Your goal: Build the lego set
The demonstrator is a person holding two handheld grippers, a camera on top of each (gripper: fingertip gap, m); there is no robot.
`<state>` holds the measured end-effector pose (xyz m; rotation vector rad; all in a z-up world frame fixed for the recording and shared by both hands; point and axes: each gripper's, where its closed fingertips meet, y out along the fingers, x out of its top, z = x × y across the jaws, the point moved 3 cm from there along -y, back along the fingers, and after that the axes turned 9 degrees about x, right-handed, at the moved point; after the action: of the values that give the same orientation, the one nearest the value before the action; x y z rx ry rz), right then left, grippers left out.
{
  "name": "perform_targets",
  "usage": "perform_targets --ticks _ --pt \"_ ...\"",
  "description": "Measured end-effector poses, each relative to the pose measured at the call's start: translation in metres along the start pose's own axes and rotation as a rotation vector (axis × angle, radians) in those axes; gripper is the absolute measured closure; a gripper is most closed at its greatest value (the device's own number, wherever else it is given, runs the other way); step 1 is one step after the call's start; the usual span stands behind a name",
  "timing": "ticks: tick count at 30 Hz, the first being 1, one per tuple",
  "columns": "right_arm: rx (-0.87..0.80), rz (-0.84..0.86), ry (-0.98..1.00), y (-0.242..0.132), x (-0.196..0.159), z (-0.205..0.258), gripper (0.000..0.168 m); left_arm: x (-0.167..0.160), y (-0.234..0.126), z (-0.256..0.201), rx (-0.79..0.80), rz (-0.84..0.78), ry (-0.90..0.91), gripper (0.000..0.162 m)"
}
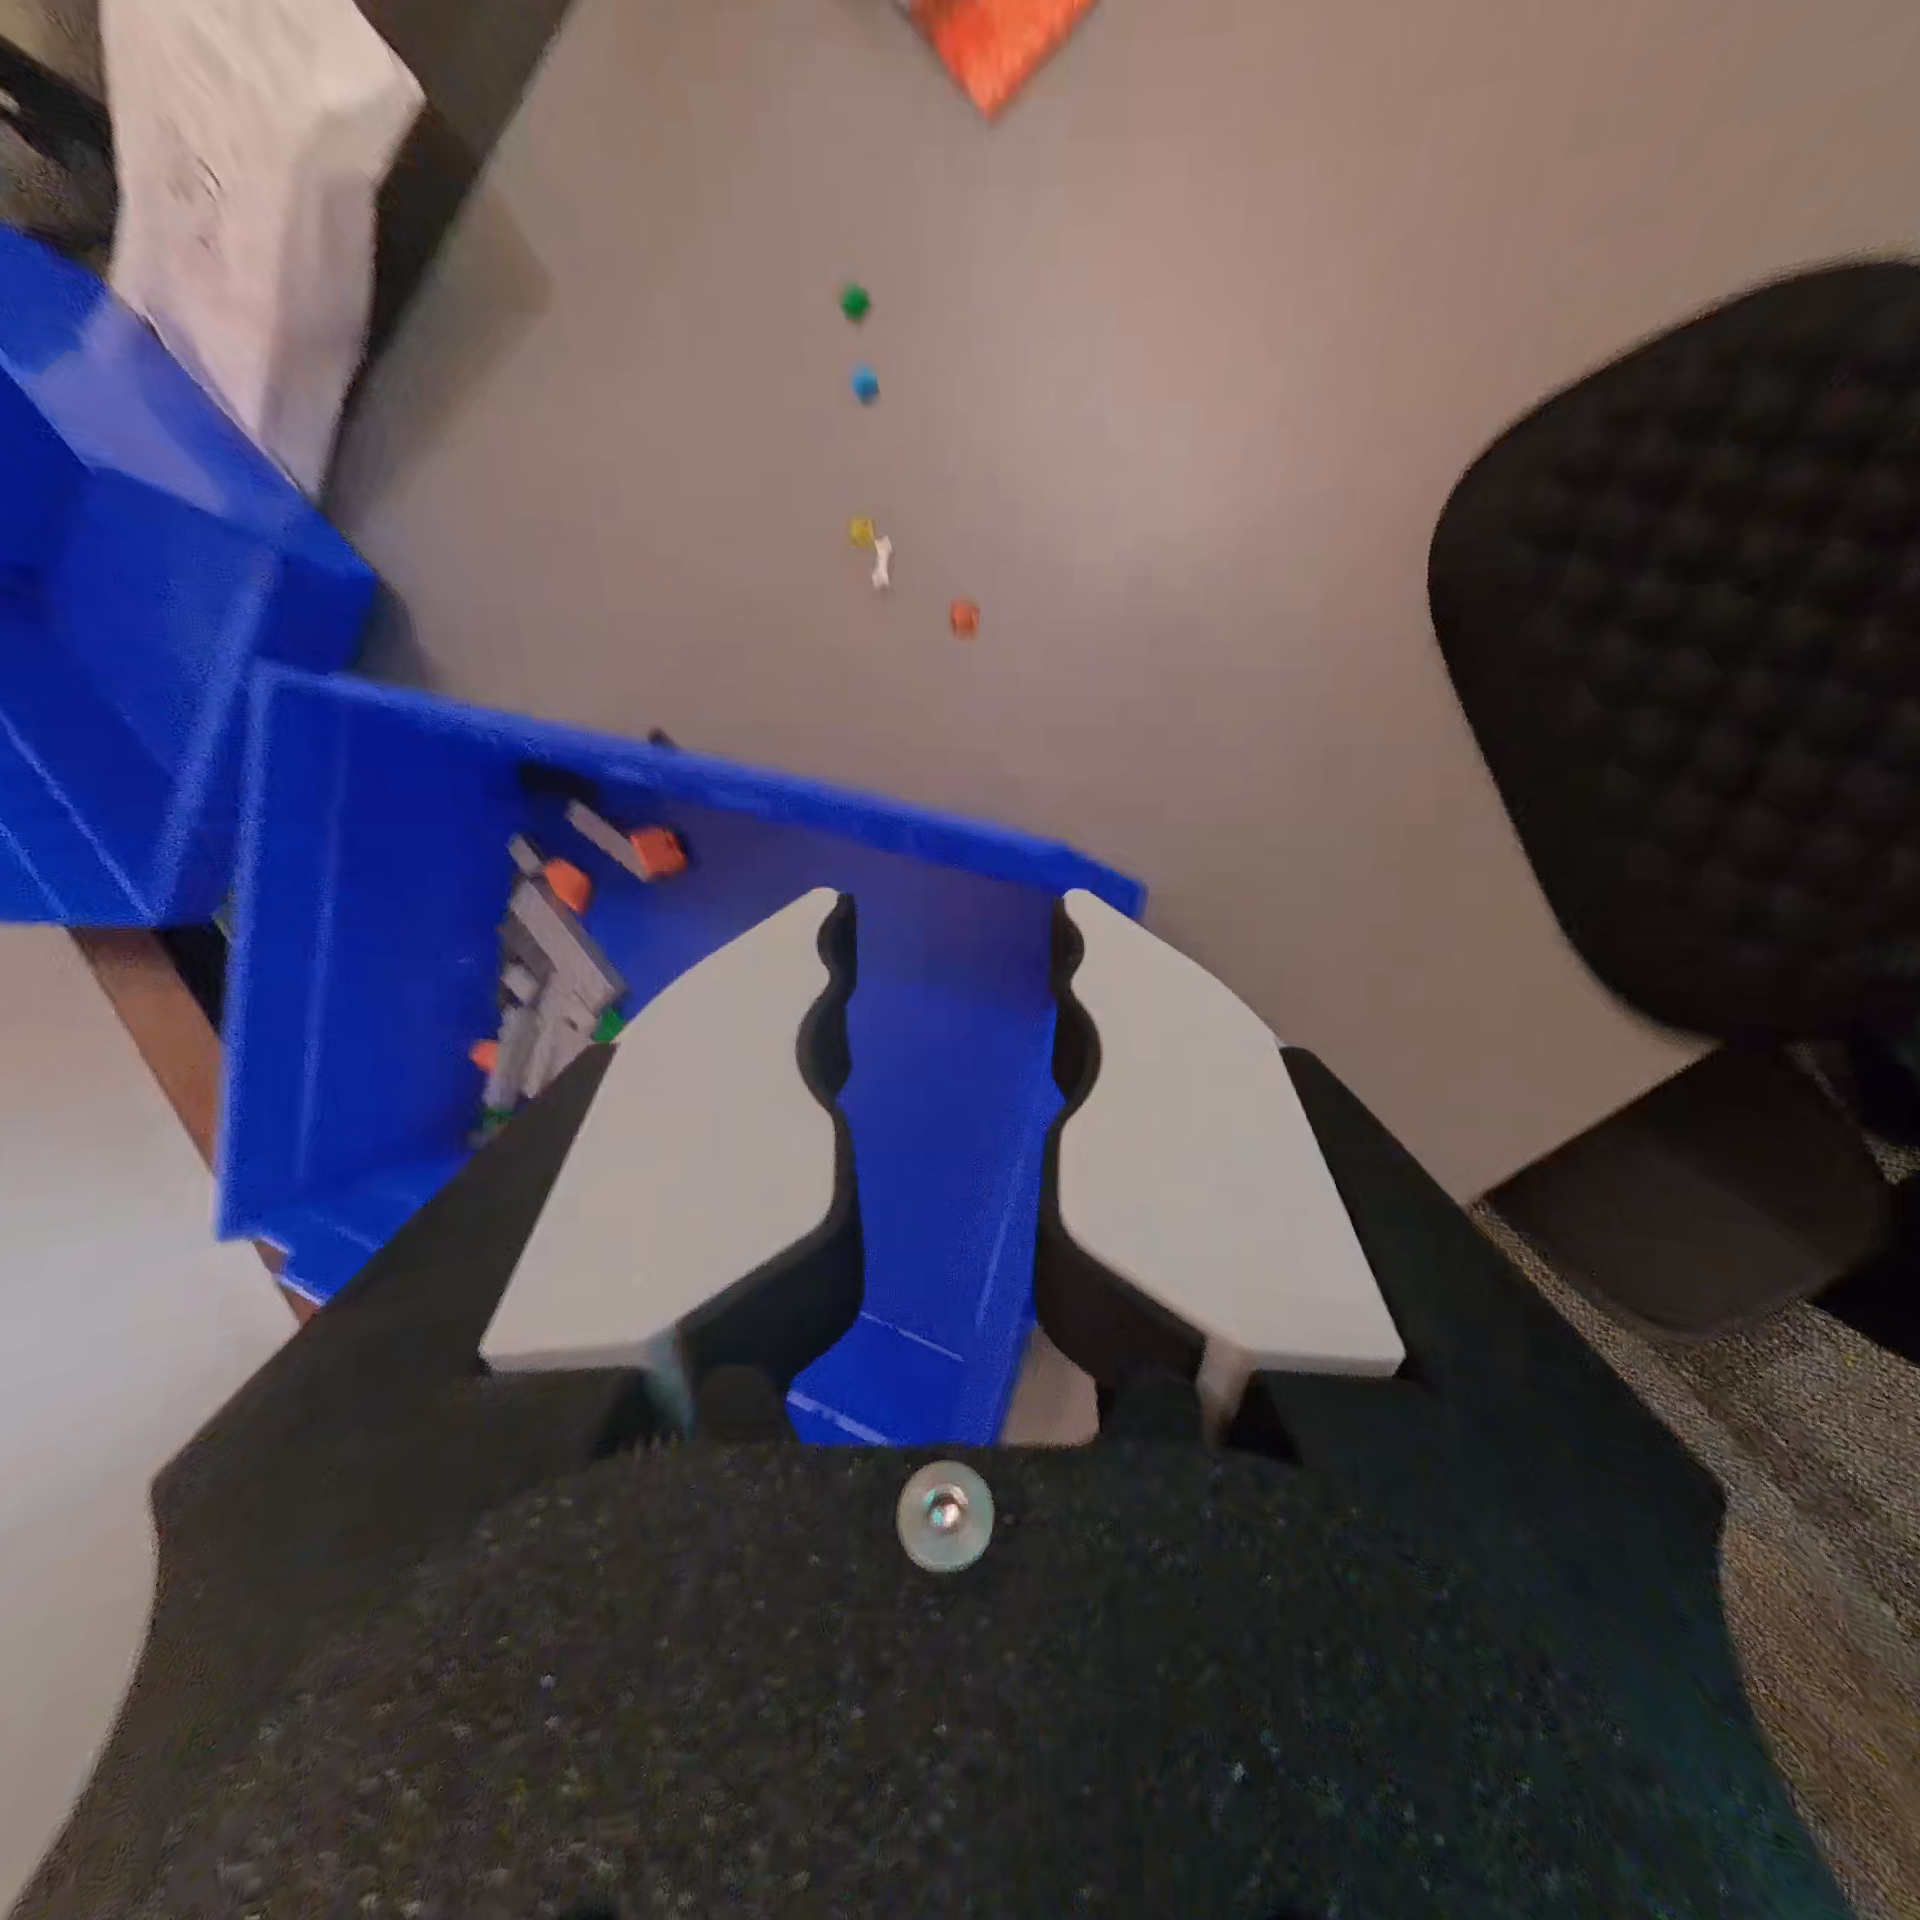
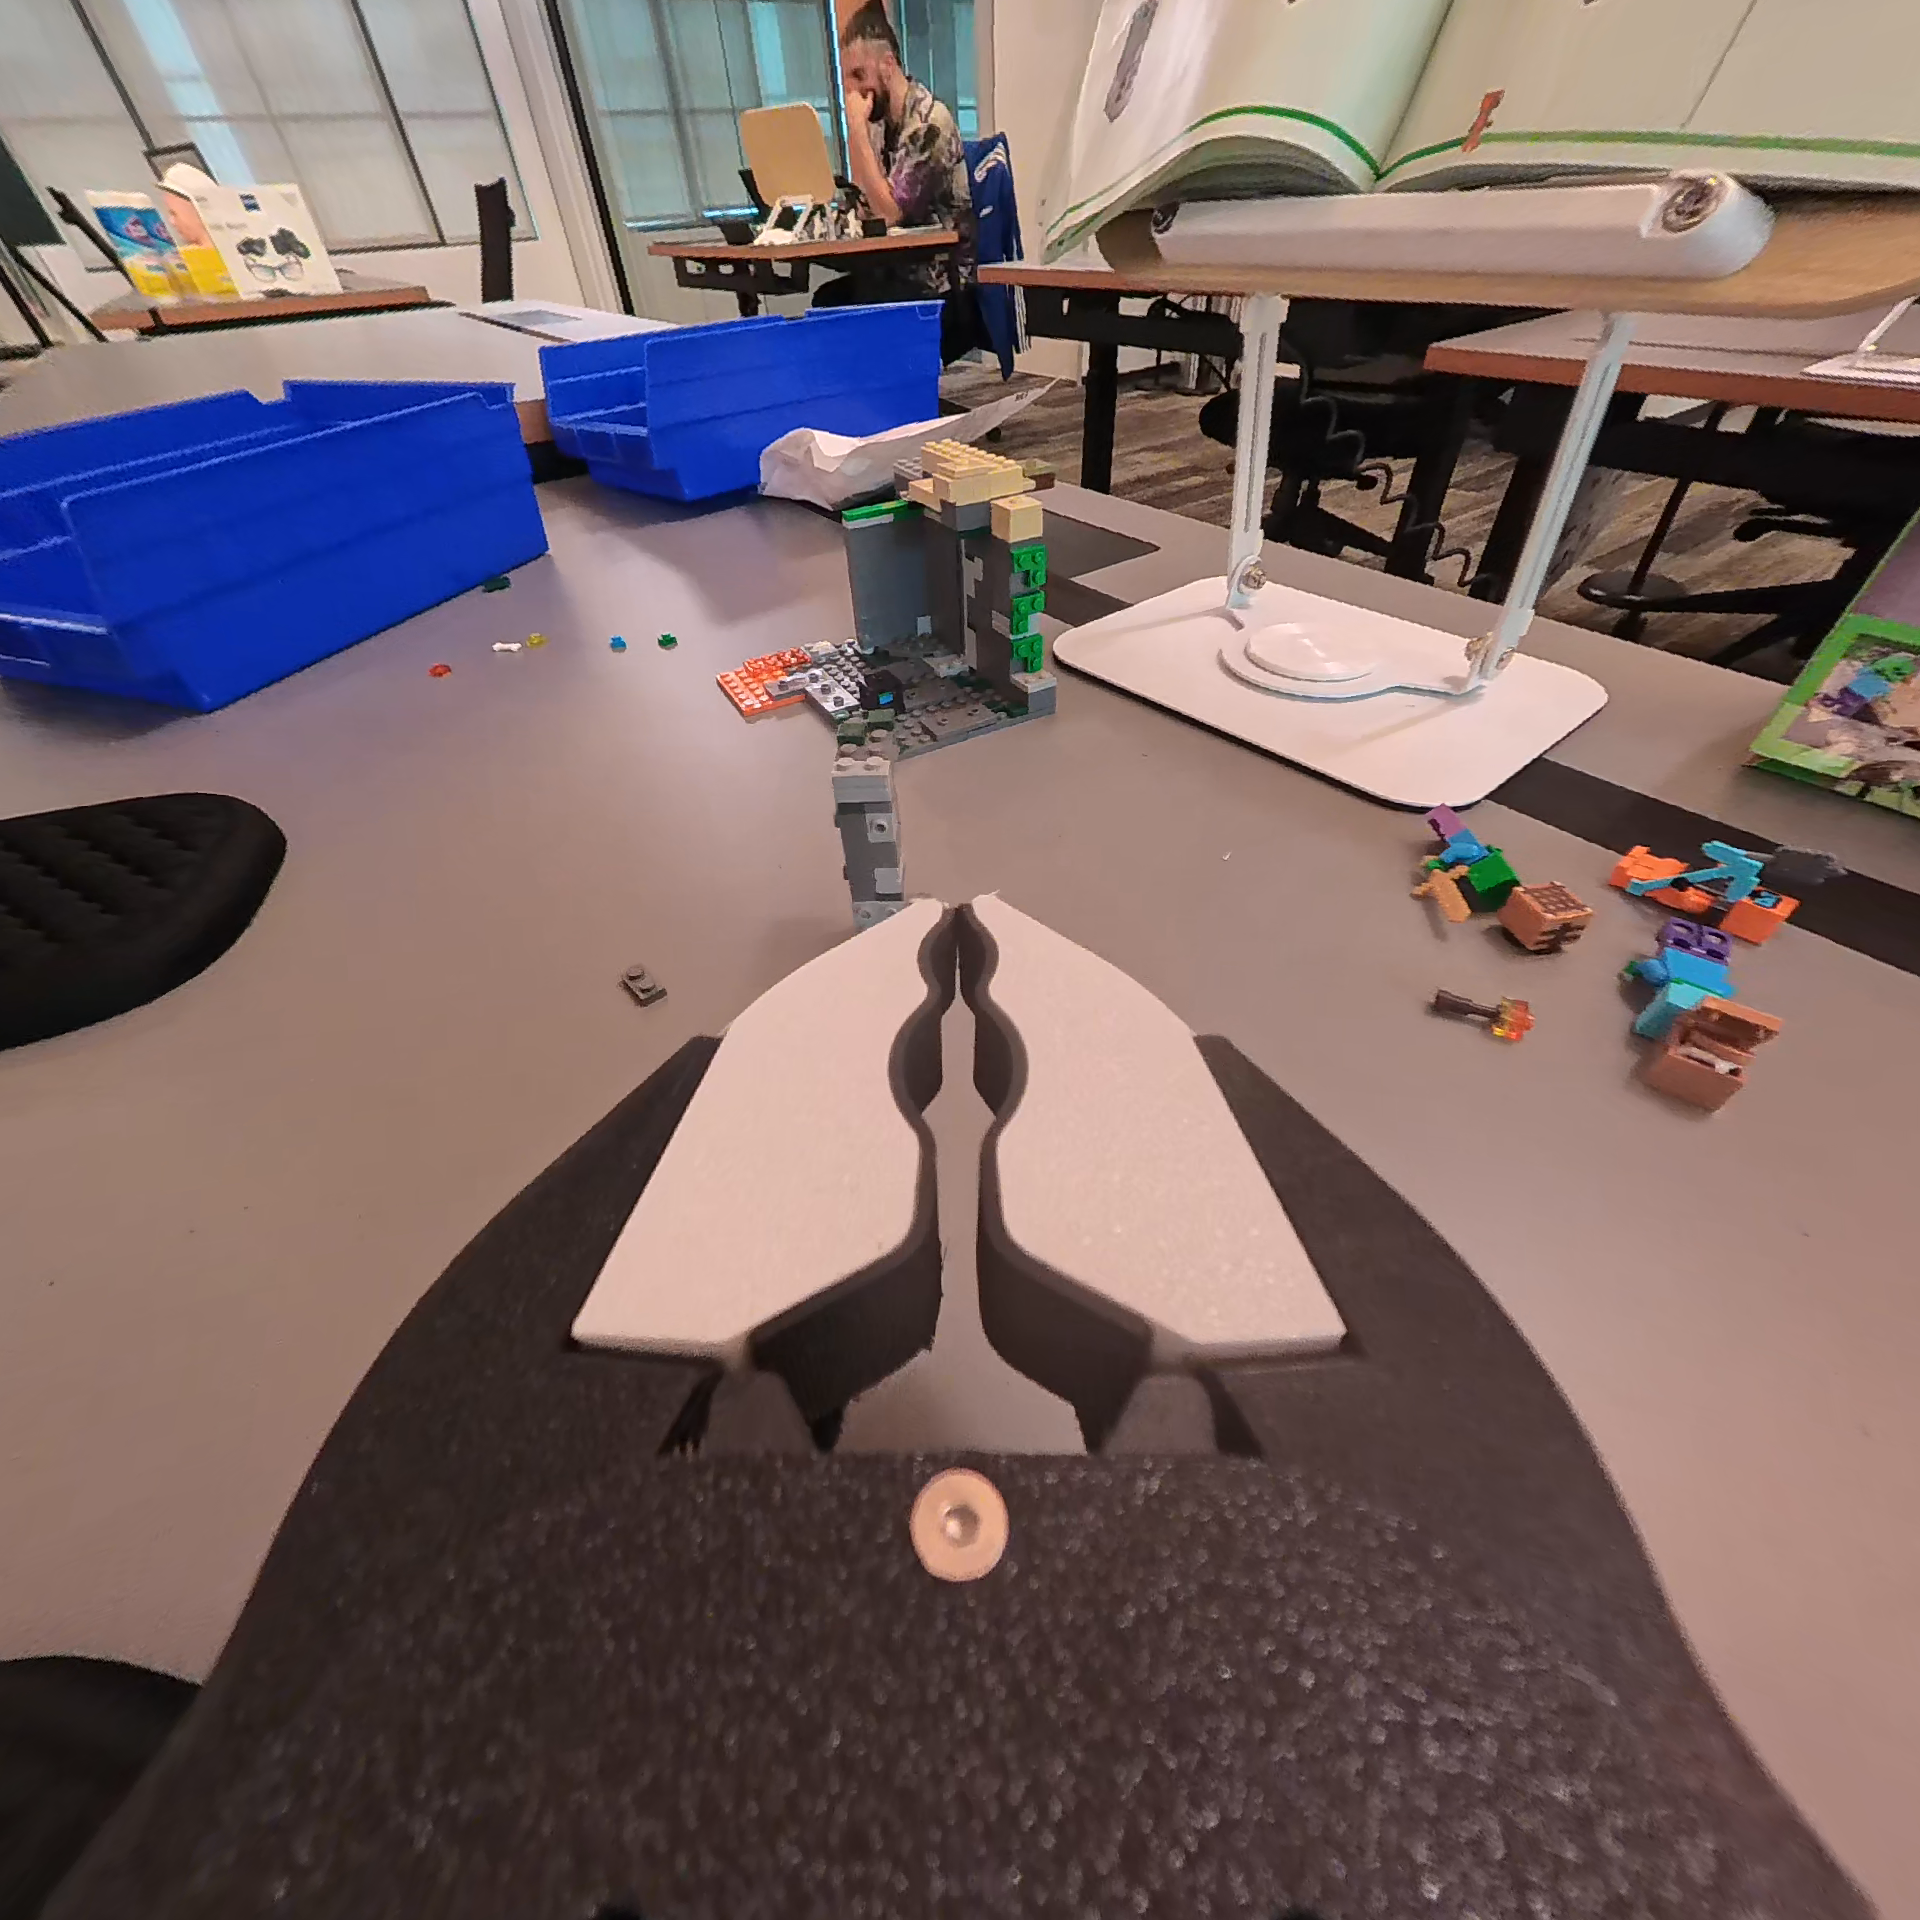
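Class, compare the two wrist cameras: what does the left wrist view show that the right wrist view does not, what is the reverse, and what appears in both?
Only the left wrist view: the open left gripper over grey and orange bricks inside a blue plastic bin.

Only the right wrist view: the shut right gripper, the half-built grey and green Lego structure, the white book stand, the small colourful figures.

Both: the grey table, the loose tiny coloured pieces.
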<state>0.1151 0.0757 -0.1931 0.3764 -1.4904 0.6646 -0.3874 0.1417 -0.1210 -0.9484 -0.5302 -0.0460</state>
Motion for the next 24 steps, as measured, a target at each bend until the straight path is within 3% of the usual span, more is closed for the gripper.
perform_targets --ticks 4,9,17,24 --pt "-0.001 -0.008 -0.013 -0.002 0.003 0.002 0.168 0.042 0.013 0.018 -0.015 0.031 0.015 0.128" --pt "0.001 -0.016 -0.012 -0.004 0.006 0.002 0.168 0.066 0.058 0.043 -0.015 0.159 -0.04 0.131" --pt "0.032 -0.004 0.012 0.002 -0.001 0.007 0.168 0.064 0.14 0.067 0.018 0.42 -0.187 0.131" --pt "0.081 0.021 -0.003 0.0 -0.009 0.017 0.168 0.043 0.184 0.076 0.071 0.642 -0.336 0.128"
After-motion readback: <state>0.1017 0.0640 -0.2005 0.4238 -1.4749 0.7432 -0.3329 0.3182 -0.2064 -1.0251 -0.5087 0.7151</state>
